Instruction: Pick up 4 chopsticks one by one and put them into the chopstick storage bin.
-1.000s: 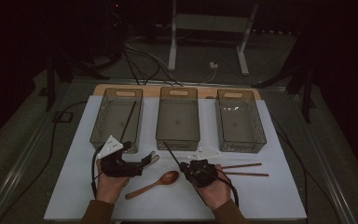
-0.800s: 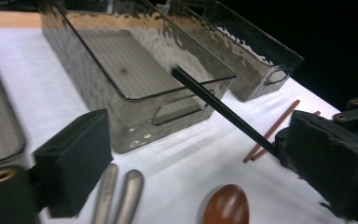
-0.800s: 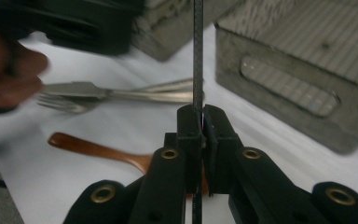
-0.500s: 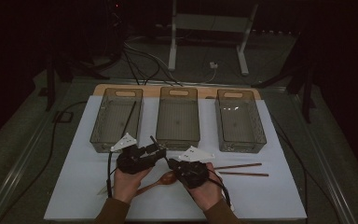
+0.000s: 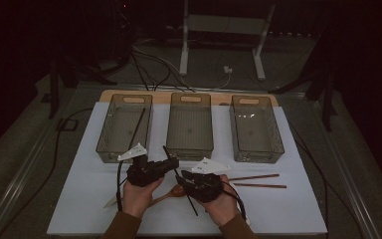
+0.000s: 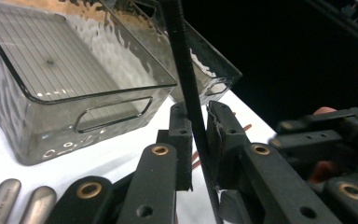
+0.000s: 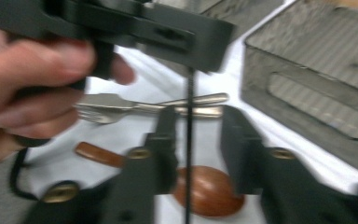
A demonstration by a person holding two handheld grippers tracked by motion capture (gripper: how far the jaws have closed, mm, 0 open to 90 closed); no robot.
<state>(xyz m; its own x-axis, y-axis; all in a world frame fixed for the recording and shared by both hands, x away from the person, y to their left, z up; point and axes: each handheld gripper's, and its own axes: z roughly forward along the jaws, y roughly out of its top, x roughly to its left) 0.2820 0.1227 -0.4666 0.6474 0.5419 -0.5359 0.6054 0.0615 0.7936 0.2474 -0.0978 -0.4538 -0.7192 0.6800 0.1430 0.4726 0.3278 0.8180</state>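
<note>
Both hands met near the front middle of the white-covered bench [image 5: 298, 209]. The left claw [image 6: 196, 140] pinched a thin black stick [image 6: 186, 88], its jaws pressed against it on either side; in the high view that stick [image 5: 185, 191] slanted from the left claw [image 5: 171, 163] down past the right claw [image 5: 183, 178]. The right claw [image 7: 198, 135] stood spread, the stick [image 7: 189, 140] running up between its jaws, apparently touching neither, though the blur left this unsure. A wooden spoon [image 7: 205, 189] lay under the right claw, with a metal fork [image 7: 135, 108] beyond it. 3 clear bins [image 5: 190, 124] sat in a row behind the hands; 2 brown chopsticks [image 5: 256, 180] lay to the right.
</note>
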